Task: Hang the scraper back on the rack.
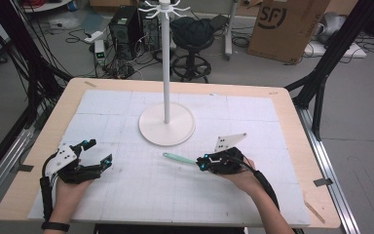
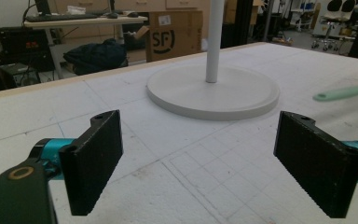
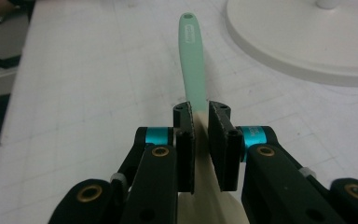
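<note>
Right gripper view: we see the right gripper (image 3: 201, 126) closed on a mint-green spatula (image 3: 191, 56), jaws pinched on the stretch where the green handle meets a cream-coloured wider part running back under the gripper. Handle points away from us, small hanging hole at its far tip. In the high view the spatula (image 1: 177, 157) sits low over the white mat (image 1: 126, 195), near and slightly right of the stand's round base (image 1: 167, 129), handle poking left from the right gripper (image 1: 202, 163); we can't tell if it touches the mat. Left gripper (image 1: 97, 153) is wide open and holds nothing, resting at the near left, well apart from the spatula.

Handling, as we judge it: light, thin, the handle probably stiff plastic, the cream end likely softer and bendy. Smooth surface, could slip or swivel in a narrow pinch. Not fragile. Best hold is on the handle near the junction, as now, leaving the hole end free, likely for the hooks (image 1: 164, 7) atop the stand.
</note>
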Motion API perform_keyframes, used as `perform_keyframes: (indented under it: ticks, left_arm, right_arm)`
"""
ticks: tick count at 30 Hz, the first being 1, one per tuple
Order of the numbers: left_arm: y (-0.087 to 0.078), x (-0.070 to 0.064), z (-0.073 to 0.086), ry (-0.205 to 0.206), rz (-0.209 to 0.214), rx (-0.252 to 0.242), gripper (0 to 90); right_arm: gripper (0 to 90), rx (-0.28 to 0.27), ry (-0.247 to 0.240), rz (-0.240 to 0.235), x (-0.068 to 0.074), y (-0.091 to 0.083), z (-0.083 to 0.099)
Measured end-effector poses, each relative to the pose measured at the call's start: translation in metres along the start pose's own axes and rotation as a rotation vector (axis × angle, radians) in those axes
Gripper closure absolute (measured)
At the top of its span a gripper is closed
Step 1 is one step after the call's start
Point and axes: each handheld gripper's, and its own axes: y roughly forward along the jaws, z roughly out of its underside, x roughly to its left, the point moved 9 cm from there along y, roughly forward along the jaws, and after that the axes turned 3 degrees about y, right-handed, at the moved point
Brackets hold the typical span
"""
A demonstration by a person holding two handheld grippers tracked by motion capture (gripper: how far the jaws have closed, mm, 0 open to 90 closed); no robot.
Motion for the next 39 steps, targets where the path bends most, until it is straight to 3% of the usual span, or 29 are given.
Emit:
perform_keyframes:
  ticks: [5, 14, 20, 27, 34, 39]
  left_arm:
    - [0.000, 0.000, 0.000, 0.001, 0.001, 0.000, 15.9]
    - [0.000, -0.001, 0.000, 0.006, 0.003, 0.000, 15.8]
    - [0.000, 0.000, 0.000, 0.006, 0.004, 0.000, 15.8]
    - [0.000, 0.000, 0.000, 0.006, 0.002, -0.001, 15.8]
    - [0.000, 0.000, 0.000, 0.006, 0.002, -0.001, 15.9]
    - [0.000, 0.000, 0.000, 0.008, 0.003, -0.001, 15.8]
  right_arm:
    - [81.6, -0.039, 0.047, -0.005, -0.001, -0.019, -0.023]
    - [81.5, -0.123, 0.069, 0.063, -0.007, -0.072, -0.080]
    - [81.5, -0.171, 0.059, 0.102, -0.010, -0.114, -0.123]
    - [81.5, -0.184, 0.032, 0.127, -0.010, -0.156, -0.170]
    - [81.6, -0.211, 0.006, 0.185, -0.012, -0.190, -0.211]
    - [81.7, -0.242, 0.005, 0.214, -0.015, -0.205, -0.234]
